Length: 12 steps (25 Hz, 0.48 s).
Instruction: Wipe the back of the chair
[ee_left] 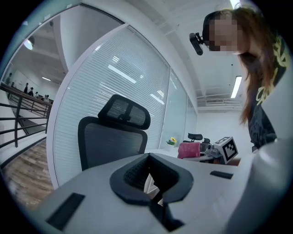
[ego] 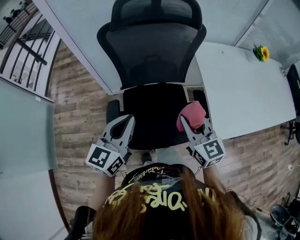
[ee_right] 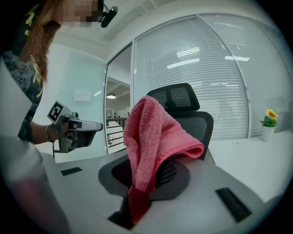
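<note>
A black office chair faces me, its mesh back (ego: 152,51) and headrest (ego: 157,11) beyond the seat (ego: 157,115). My right gripper (ego: 188,123) hovers over the seat's right front, shut on a pink cloth (ego: 192,115) that bunches up above its jaws (ee_right: 149,137). My left gripper (ego: 125,123) is over the seat's left front, shut with nothing in it. In the left gripper view the chair back (ee_left: 110,144) stands ahead and the pink cloth (ee_left: 188,149) shows at the right. Both grippers are short of the chair back (ee_right: 199,123).
A white desk (ego: 239,89) runs along the chair's right side, with a small potted yellow flower (ego: 261,52) at its far end. A glass wall with blinds (ee_left: 119,68) stands behind the chair. A stair railing (ego: 28,37) is at the far left. The floor is wood.
</note>
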Tool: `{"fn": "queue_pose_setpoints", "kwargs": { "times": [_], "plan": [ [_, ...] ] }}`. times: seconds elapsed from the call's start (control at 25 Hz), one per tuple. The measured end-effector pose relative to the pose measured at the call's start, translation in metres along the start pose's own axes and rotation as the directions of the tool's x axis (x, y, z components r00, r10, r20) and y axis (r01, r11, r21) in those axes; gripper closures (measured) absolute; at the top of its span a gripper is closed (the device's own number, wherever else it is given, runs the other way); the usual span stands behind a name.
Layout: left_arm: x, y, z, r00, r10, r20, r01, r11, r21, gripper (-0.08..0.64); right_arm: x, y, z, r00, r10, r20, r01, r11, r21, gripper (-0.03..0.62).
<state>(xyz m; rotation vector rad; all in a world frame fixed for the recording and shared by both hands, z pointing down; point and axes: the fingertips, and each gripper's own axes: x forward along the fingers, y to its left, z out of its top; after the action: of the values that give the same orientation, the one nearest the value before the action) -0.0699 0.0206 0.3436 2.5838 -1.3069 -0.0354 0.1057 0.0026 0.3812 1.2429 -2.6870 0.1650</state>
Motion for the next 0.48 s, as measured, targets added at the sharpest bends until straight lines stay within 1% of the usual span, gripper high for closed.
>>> {"fn": "queue_pose_setpoints", "kwargs": {
  "times": [0.16, 0.24, 0.32, 0.48],
  "plan": [
    [0.016, 0.012, 0.011, 0.998, 0.057, 0.009, -0.057, 0.998, 0.006, 0.568, 0.029, -0.051, 0.024, 1.000, -0.005, 0.000, 0.005, 0.998, -0.059, 0.529],
    [0.026, 0.017, 0.017, 0.997, 0.079, 0.018, -0.079, 0.997, 0.010, 0.568, 0.046, -0.078, 0.034, 1.000, -0.011, -0.019, 0.009, 0.996, -0.088, 0.529],
    [0.039, 0.018, 0.020, 0.996, 0.091, 0.023, -0.091, 0.996, 0.009, 0.568, 0.059, -0.104, 0.045, 0.999, -0.021, -0.037, 0.016, 0.992, -0.126, 0.529],
    [0.066, 0.020, 0.020, 0.994, 0.111, 0.016, -0.111, 0.994, -0.015, 0.568, 0.082, -0.151, 0.072, 0.999, -0.027, -0.018, 0.023, 0.981, -0.195, 0.529]
  ]
}}
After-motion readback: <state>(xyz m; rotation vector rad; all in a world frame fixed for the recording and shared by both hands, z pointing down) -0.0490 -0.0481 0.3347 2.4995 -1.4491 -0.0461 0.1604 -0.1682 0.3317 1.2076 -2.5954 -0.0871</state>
